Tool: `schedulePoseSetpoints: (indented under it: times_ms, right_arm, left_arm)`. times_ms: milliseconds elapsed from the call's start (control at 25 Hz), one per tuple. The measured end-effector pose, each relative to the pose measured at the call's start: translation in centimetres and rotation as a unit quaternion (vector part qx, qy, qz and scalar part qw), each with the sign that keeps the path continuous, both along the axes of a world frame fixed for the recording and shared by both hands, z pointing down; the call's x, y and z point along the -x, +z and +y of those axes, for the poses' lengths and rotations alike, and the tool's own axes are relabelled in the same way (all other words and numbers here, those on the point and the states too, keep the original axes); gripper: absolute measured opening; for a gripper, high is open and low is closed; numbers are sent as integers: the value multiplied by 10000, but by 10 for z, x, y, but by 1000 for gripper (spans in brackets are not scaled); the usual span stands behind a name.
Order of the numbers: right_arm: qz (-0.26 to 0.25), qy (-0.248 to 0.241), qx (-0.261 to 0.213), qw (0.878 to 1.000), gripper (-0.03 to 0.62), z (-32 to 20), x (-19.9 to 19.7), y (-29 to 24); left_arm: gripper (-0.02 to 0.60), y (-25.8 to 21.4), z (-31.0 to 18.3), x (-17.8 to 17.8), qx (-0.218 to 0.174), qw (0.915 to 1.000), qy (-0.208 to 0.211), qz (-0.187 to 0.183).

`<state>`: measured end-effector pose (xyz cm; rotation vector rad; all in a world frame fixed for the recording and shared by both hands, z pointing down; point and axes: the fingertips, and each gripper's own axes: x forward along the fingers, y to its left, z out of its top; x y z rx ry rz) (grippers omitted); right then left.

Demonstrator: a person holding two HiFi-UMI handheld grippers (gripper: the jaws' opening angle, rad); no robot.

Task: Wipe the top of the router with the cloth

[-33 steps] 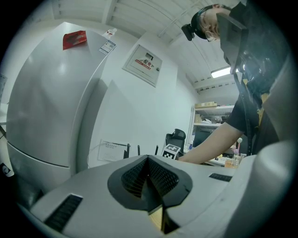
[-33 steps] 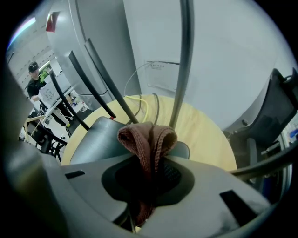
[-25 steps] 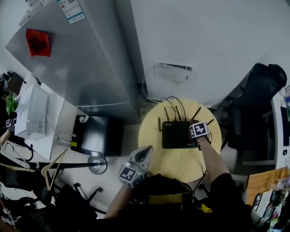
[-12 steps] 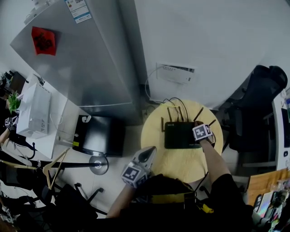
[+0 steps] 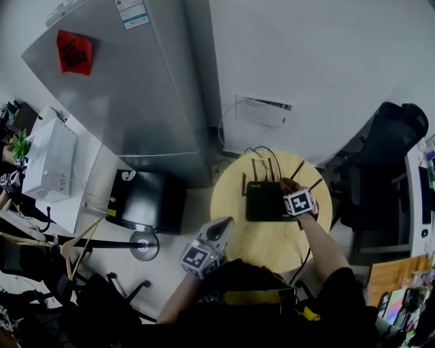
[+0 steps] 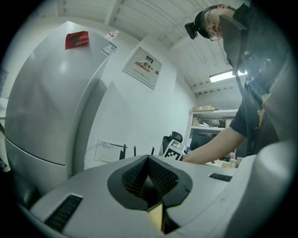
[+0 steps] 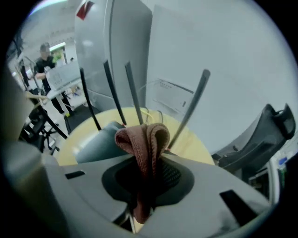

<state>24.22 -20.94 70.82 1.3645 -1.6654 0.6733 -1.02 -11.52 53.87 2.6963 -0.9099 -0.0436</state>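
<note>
Above boxy router (image 5: 264, 202): right hand-held gripper (image 7: 141, 185) pinching ribbed cloth (image 7: 145, 138).

Nothing here can be read out word for word. The fridge (image 5: 122, 102) has a white and blue sticker (image 5: 132, 12) near its top with a code square and fine print, too small to make out. Beside it is a red paper (image 5: 75, 52) with dark characters, blurred. A framed notice (image 6: 146, 68) on the wall has a red heading, unreadable. The white box (image 5: 263, 110) low on the wall bears tiny print. The cubes on the left gripper (image 5: 219, 228) and right gripper (image 5: 285, 185) show only black-and-white square patterns.
</note>
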Motion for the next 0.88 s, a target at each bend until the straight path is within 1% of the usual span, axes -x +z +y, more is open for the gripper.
schedulePoseSetpoints:
  times_ms: [80,160,200,240,360,480,560,640,760,880]
  right_arm:
    - [-789,-11,84,9968,61,6,24,-5]
    - [-1539,-88,179,9879,61,12,56,-12]
    - [-1794,-181,239,9833,61,16,73,-14]
    - [-1974,-311,312,9793,61,19,90,-14]
    - [-2307,-725,571,9686,61,25,138,-9]
    - [-2687,-935,897,9545,61,34,174,0]
    - [-2751,-903,1064,9512,61,35,184,12]
    - [-2588,-754,1188,9556,61,33,181,29]
    - [-2070,-681,1283,9675,61,32,167,50]
    - [-1464,-1003,1202,9768,62,33,159,58]
  left_arm:
    - [-3,-3,0,1,-22,10000,13,36]
    - [-3,-8,-1,2,-71,9999,24,74]
    - [-3,-10,-1,3,-112,9999,27,80]
    - [-3,-13,-1,6,-152,9999,22,73]
    - [-3,-16,-4,13,-206,9998,-46,28]
    - [-3,-12,-2,18,-126,9998,-139,-17]
    - [-3,-7,2,21,-69,9998,-198,-73]
    - [-3,-5,5,24,-12,9995,-273,-128]
    - [-3,-2,8,30,63,9991,-397,-155]
    - [-3,0,7,35,101,9988,-465,-151]
